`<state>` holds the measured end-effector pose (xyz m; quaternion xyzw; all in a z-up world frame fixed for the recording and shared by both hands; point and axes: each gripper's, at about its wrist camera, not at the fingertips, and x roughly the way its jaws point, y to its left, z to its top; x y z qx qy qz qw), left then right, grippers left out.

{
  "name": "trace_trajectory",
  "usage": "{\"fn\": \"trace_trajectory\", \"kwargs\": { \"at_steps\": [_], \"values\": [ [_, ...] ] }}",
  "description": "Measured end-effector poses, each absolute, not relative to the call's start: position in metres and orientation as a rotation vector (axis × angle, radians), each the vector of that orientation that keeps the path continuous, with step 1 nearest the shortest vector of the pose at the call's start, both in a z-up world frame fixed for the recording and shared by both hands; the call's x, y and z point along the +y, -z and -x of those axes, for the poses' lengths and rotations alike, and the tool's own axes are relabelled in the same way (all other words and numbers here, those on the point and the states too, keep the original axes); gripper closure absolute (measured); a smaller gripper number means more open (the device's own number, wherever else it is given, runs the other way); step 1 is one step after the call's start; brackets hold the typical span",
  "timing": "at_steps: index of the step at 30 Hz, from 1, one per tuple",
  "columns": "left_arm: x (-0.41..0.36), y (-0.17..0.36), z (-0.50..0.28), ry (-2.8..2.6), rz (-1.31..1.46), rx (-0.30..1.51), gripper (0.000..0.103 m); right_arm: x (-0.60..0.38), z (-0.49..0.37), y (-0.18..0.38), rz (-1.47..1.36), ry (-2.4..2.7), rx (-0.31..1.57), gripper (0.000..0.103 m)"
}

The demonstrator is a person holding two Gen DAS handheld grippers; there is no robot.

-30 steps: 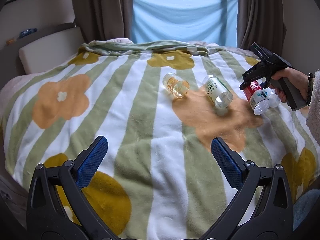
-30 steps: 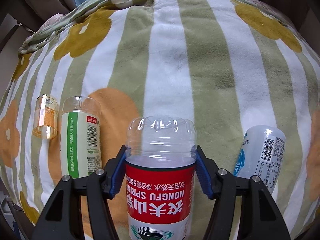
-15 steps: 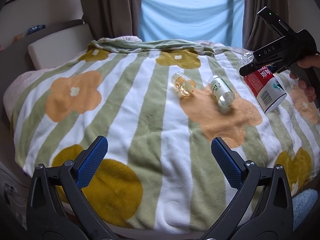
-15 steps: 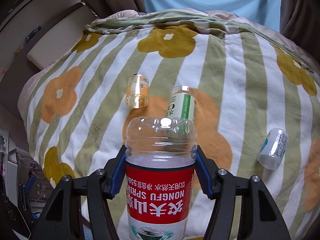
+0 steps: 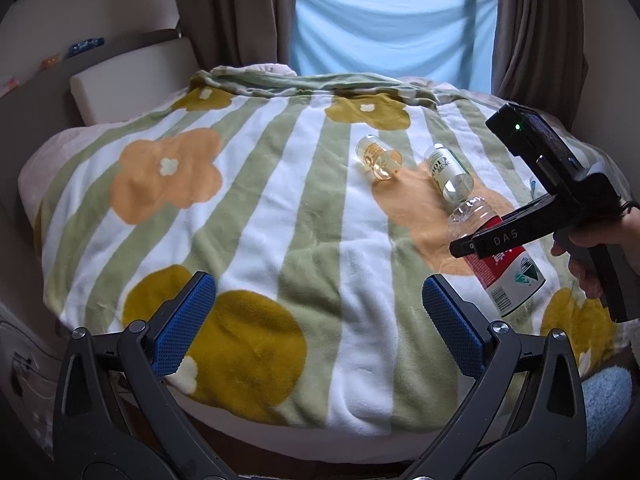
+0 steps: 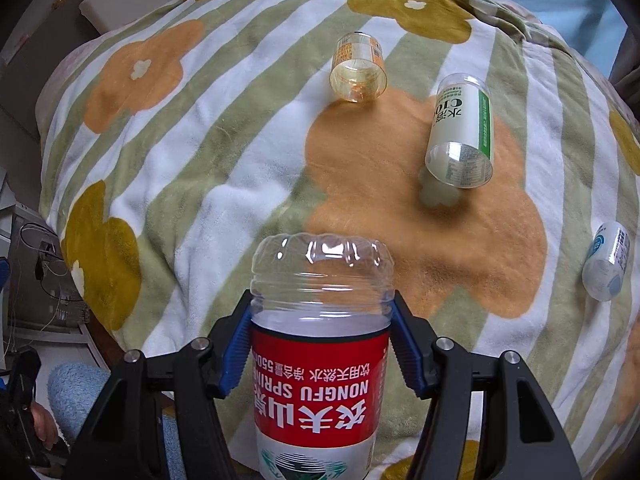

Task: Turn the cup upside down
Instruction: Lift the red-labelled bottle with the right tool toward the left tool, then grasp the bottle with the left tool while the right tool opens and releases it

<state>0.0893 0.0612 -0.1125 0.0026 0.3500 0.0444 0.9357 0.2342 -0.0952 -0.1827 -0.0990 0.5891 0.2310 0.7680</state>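
Observation:
My right gripper is shut on a clear cup with a red label, cut from a bottle, and holds it above the bed. In the left wrist view the same red-label cup hangs tilted, closed end up and away, in the right gripper, which a hand grips. My left gripper stands open over the near edge of the blanket with nothing between its blue pads. An amber cup and a green-label cup lie on their sides on the blanket; a white-and-blue cup lies at the right.
The bed carries a striped flower blanket. A headboard cushion stands at the far left, curtains and a blue sheet behind. The blanket's near edge drops to the floor; a light blue sleeve shows lower left.
My right gripper has lifted the red-label cup off the blanket, then brought it nearer and lower, toward the left gripper. The left gripper has pulled back from the bed and stays open.

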Motion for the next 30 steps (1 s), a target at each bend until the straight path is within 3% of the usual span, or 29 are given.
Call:
{"fn": "trace_trajectory", "kwargs": {
  "at_steps": [14,15,16,17,19,30],
  "values": [
    [0.054,0.115,-0.091,-0.059,-0.006,0.729,0.000,-0.083,-0.241,0.221,0.223,-0.501,1.345,0.044],
    [0.053,0.116,-0.092,-0.058,-0.007,0.730,0.000,-0.083,-0.243,0.222,0.215,-0.502,1.356,0.042],
    [0.052,0.116,-0.092,-0.057,-0.007,0.731,0.000,-0.083,-0.244,0.224,0.210,-0.498,1.371,0.032],
    [0.052,0.116,-0.092,-0.055,-0.006,0.733,0.000,-0.083,-0.244,0.224,0.205,-0.495,1.373,0.013],
    [0.052,0.116,-0.093,-0.052,-0.005,0.734,0.000,-0.085,-0.246,0.223,0.192,-0.501,1.351,0.000],
    [0.044,0.105,-0.091,-0.029,0.012,0.740,0.000,-0.105,-0.235,0.185,0.159,-0.536,1.232,0.000]
  ]
}}
